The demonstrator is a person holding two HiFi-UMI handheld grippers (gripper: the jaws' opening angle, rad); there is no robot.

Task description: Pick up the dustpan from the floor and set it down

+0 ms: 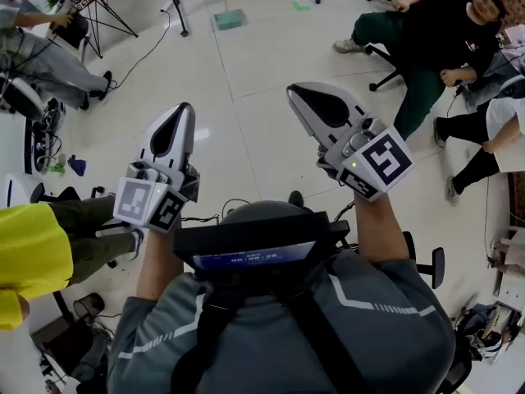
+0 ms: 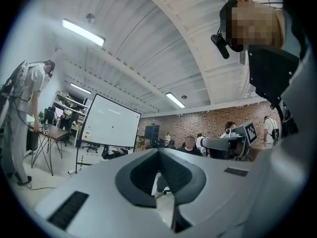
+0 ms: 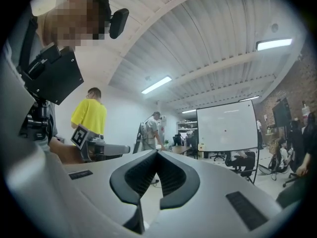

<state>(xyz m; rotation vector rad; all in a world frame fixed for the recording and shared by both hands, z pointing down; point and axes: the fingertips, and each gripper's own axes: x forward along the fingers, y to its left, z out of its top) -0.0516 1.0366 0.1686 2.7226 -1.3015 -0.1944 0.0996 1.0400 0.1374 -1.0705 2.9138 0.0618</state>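
No dustpan shows clearly in any view. A small teal object (image 1: pixel 229 19) lies on the pale tiled floor far ahead, too small to identify. My left gripper (image 1: pixel 182 109) is held level above the floor at centre left, its jaws closed together with nothing between them. My right gripper (image 1: pixel 294 89) is held level at centre right, jaws also closed and empty. In the left gripper view the left gripper (image 2: pixel 159 150) has its jaw tips meeting, and the right gripper's marker cube (image 2: pixel 250 132) shows beside it. In the right gripper view the right gripper (image 3: pixel 157 152) has its tips touching.
Seated people on office chairs (image 1: pixel 426 48) fill the right side. A person in a yellow top (image 1: pixel 29 257) is close at the left. A stand's legs (image 1: pixel 176 6) and cables cross the far floor. A whiteboard (image 2: pixel 110 128) stands ahead, with desks beside it.
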